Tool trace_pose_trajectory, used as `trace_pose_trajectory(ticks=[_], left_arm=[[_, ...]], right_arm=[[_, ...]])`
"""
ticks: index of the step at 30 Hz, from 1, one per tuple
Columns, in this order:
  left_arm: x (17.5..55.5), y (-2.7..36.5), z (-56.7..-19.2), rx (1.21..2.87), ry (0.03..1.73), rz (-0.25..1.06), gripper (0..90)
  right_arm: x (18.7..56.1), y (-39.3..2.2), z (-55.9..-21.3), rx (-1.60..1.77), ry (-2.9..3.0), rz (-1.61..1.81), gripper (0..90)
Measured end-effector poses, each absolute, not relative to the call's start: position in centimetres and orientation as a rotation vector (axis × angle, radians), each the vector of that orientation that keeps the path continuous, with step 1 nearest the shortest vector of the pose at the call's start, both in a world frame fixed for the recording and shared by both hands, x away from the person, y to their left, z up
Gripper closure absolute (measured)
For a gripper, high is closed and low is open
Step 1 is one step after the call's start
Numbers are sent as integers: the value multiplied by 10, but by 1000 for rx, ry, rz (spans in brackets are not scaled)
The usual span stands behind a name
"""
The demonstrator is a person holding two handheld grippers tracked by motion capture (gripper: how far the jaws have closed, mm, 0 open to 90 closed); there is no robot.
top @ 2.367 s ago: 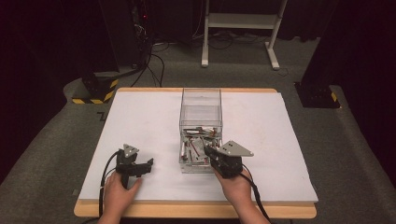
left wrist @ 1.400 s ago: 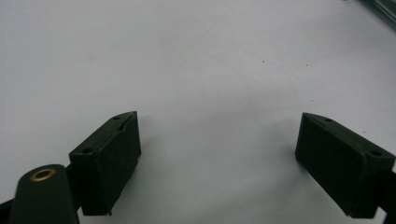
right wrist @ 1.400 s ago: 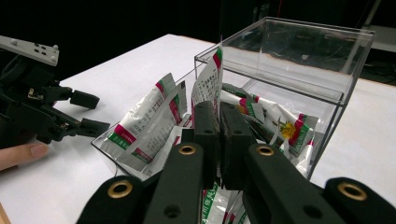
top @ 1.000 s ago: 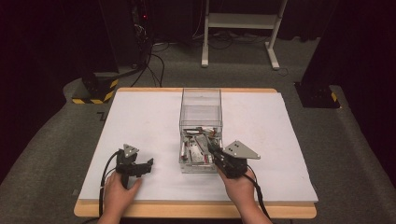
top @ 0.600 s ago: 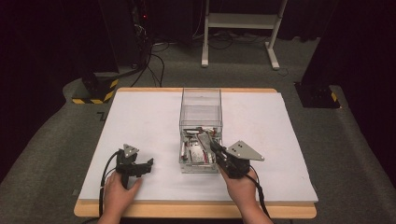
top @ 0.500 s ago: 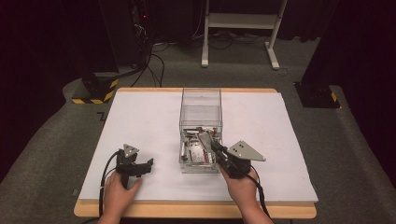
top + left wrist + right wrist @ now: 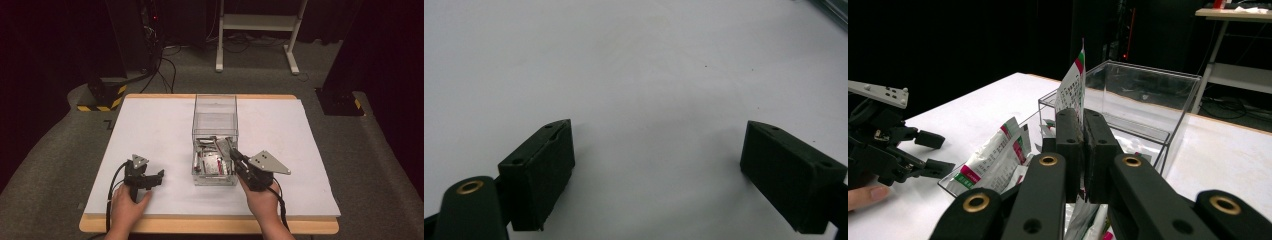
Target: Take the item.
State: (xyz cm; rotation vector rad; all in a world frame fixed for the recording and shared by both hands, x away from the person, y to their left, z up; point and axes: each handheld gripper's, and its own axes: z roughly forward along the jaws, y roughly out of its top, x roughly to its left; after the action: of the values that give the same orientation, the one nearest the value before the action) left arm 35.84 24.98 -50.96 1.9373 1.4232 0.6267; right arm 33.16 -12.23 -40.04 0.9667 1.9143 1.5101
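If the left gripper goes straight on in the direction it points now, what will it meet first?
Probably the clear box. The left gripper, its jaws open, rests on the white table and points toward the box's near part in the high view. Only bare table lies between them; the exact line is uncertain.

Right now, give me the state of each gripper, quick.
Left gripper: jaws open, nothing between them, resting on the white table.
Right gripper: jaws shut on a sachet, held over the clear box.
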Motion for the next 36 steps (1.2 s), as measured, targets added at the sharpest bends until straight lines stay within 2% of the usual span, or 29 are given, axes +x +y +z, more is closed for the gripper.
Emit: trace_pose_trajectory(ticks=[36], left_arm=[[358, 250, -510, 1938, 1422, 627, 143]], right_arm=[[340, -160, -394, 1048, 1785, 1475, 876]])
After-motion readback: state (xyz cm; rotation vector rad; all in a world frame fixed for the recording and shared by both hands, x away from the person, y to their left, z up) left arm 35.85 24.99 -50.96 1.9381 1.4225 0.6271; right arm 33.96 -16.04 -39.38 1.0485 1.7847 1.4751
